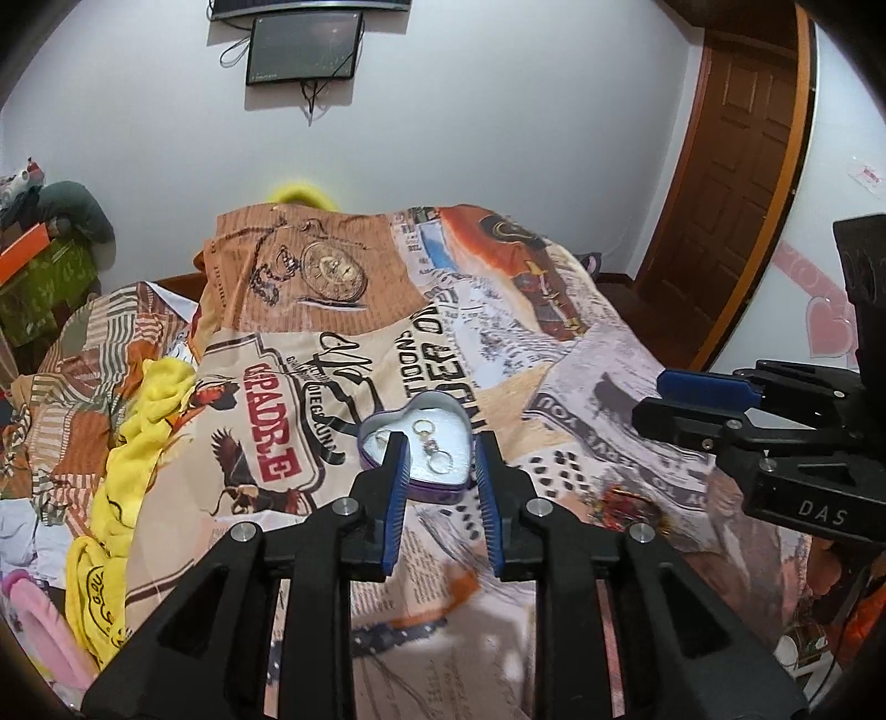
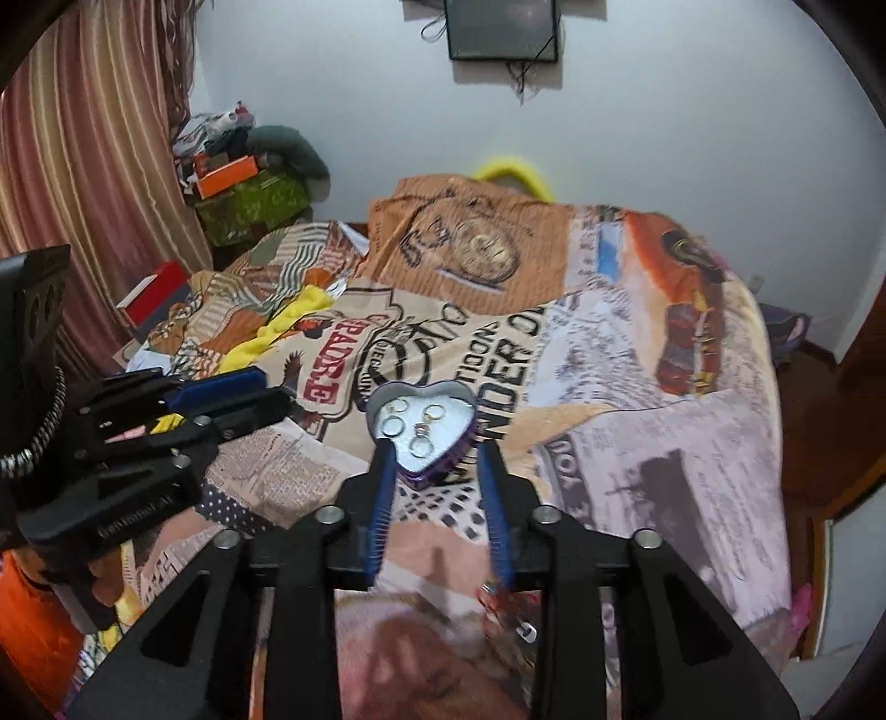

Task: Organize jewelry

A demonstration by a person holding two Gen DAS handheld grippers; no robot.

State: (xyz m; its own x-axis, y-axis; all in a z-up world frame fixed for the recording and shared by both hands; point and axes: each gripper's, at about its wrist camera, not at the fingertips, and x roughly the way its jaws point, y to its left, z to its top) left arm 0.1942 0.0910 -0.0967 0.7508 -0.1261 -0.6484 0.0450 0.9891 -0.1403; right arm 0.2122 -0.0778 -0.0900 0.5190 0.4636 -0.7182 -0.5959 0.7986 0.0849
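Note:
A purple heart-shaped tin point(image 1: 443, 487) point(image 2: 443, 471) lies open on the patterned bedspread. Its pale lining holds several rings and hoop earrings point(image 1: 434, 451) point(image 2: 418, 432). My left gripper point(image 1: 440, 443) is open and empty, its fingertips just in front of the tin. My right gripper point(image 2: 434, 451) is open and empty, also just in front of the tin. A small pile of loose jewelry point(image 1: 626, 507) point(image 2: 506, 606) lies on the bedspread to the right, near my right gripper's right finger. Each gripper shows in the other's view, the right one point(image 1: 659, 399) and the left one point(image 2: 260, 390).
The bed point(image 1: 332, 310) is covered by a busy printed spread. Yellow cloth point(image 1: 133, 443) lies at its left. Boxes and clutter point(image 2: 243, 188) stand in the far left corner by a curtain point(image 2: 83, 166). A wooden door point(image 1: 736, 183) is at the right. A dark screen point(image 1: 304, 47) hangs on the wall.

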